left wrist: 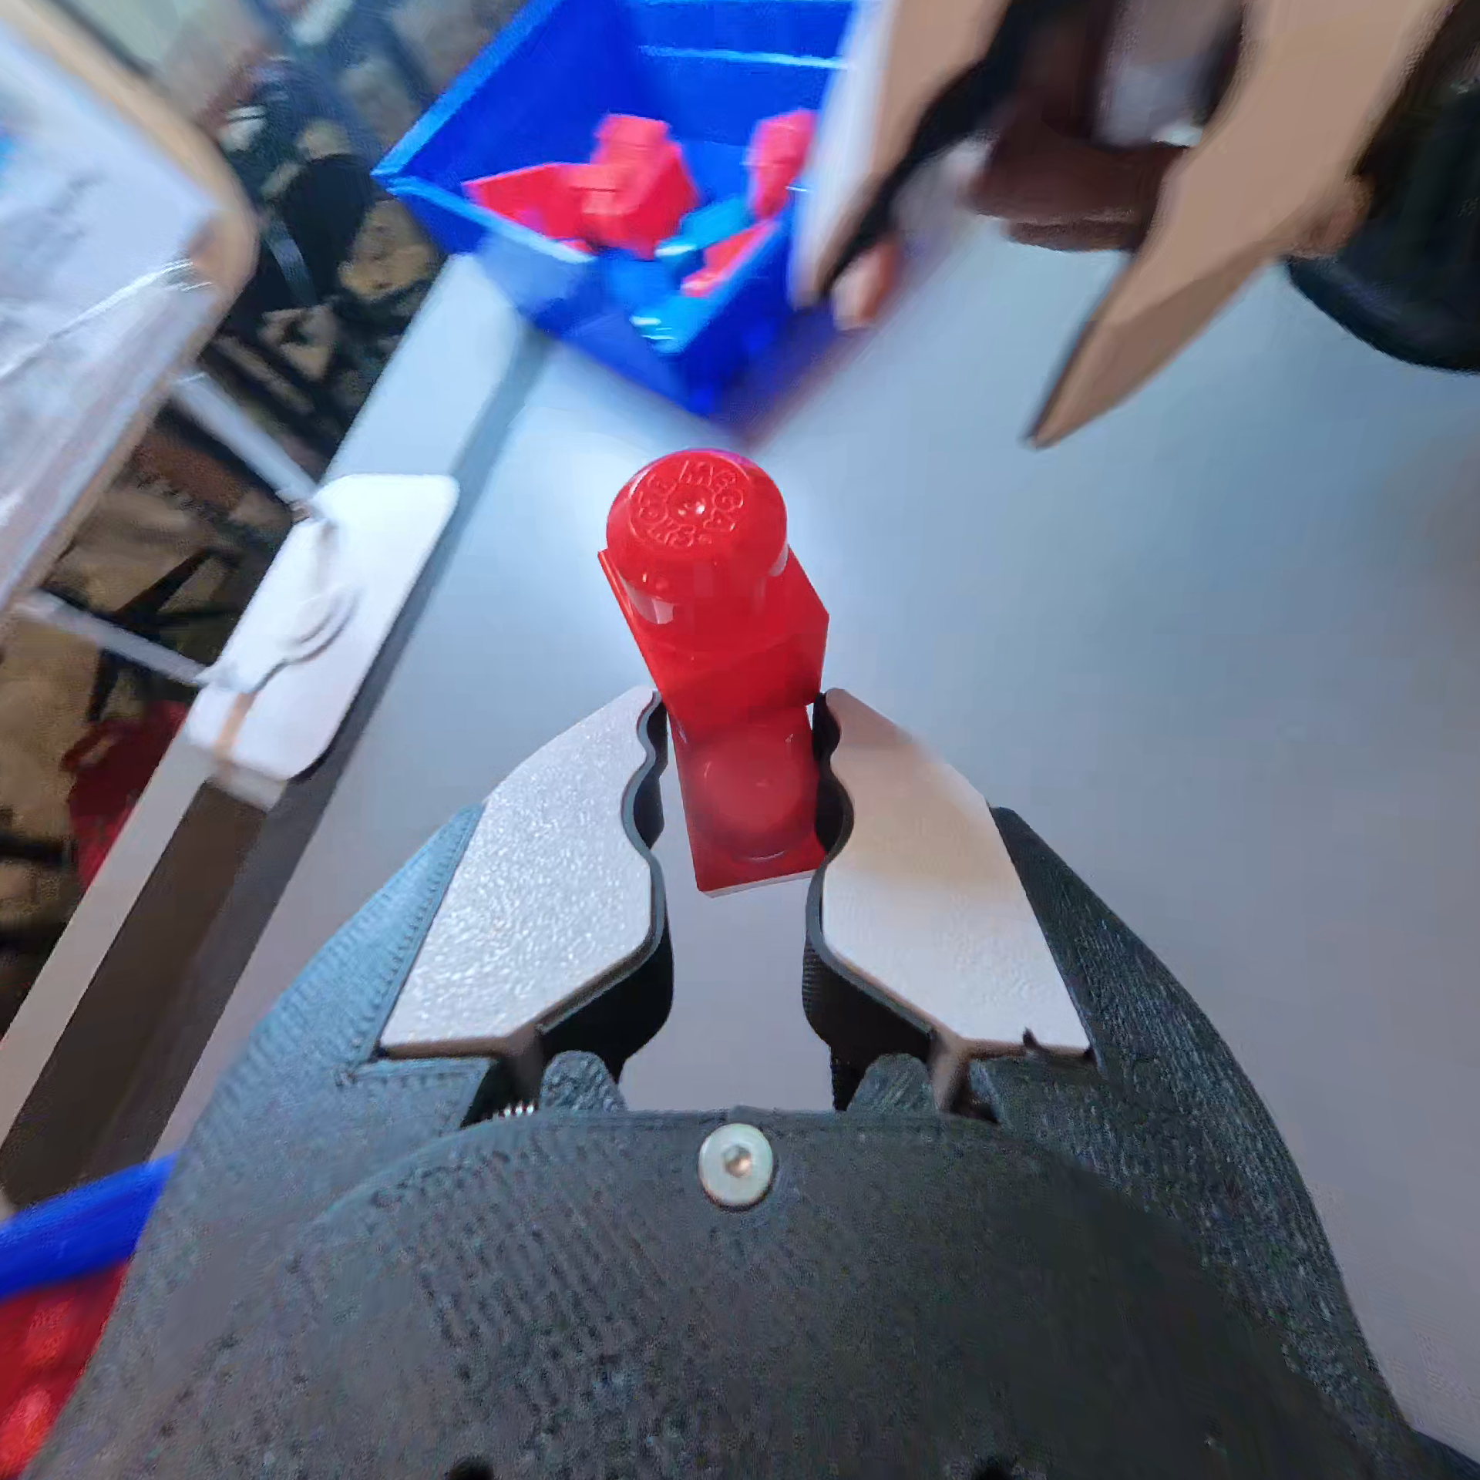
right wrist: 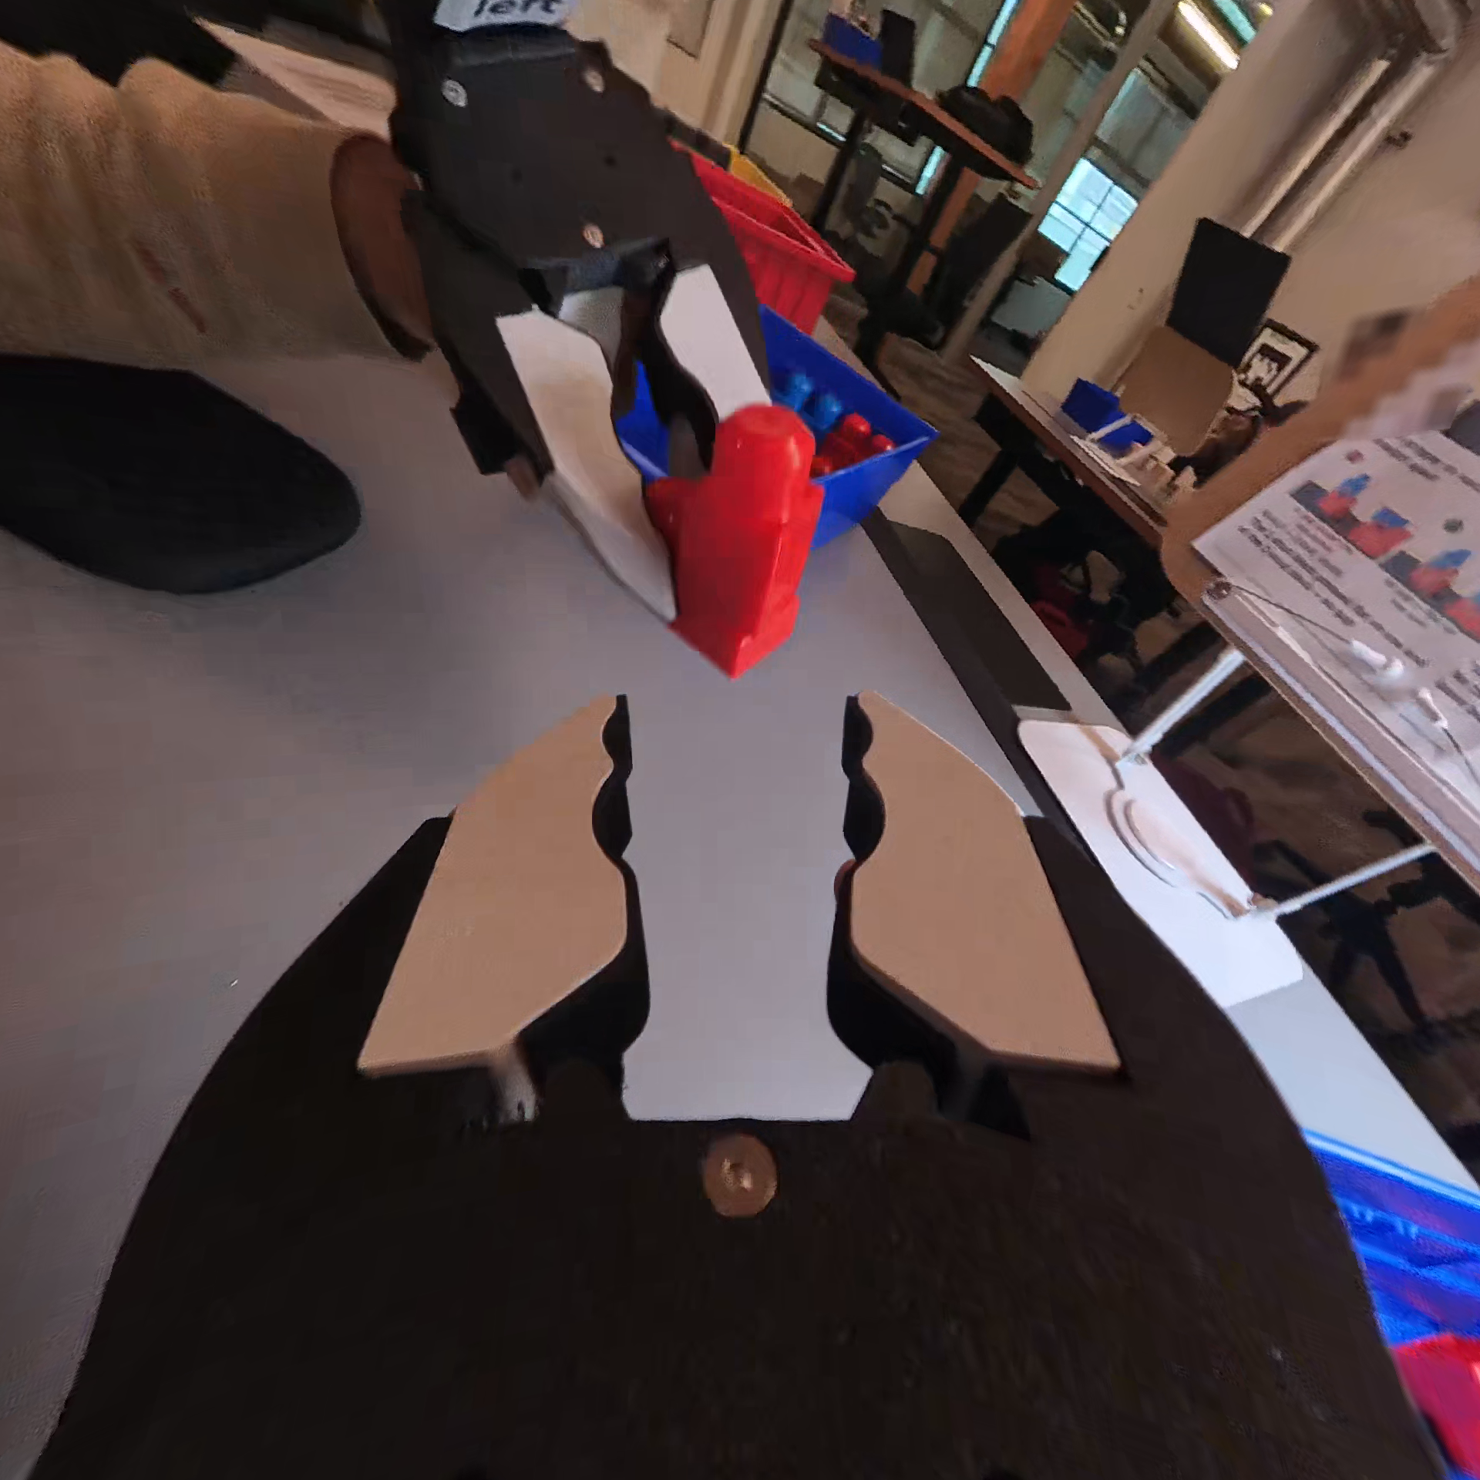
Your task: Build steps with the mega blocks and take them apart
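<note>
My left gripper [left wrist: 741,709] is shut on a red mega block piece [left wrist: 713,609], which looks like two red blocks joined as a step, and holds it above the grey table [left wrist: 1121,761]. In the right wrist view the same red piece [right wrist: 737,552] hangs just above the table in front of my right gripper [right wrist: 737,705], which is open and empty. The right gripper also shows blurred at the top right of the left wrist view [left wrist: 925,360], jaws apart. A blue bin [left wrist: 512,136] holds several loose red and blue blocks; it also shows in the right wrist view [right wrist: 873,480].
A red bin [right wrist: 769,232] stands behind the blue one. A sheet on a wire stand [right wrist: 1345,561] with a white base [right wrist: 1161,849] sits at the table's edge. A black object [right wrist: 160,480] lies on the left. Another blue bin [right wrist: 1409,1217] is at the lower right. About 8 cm separates my left fingertips from my right. The left tips stand about 20 cm off the black object [right wrist: 160,480].
</note>
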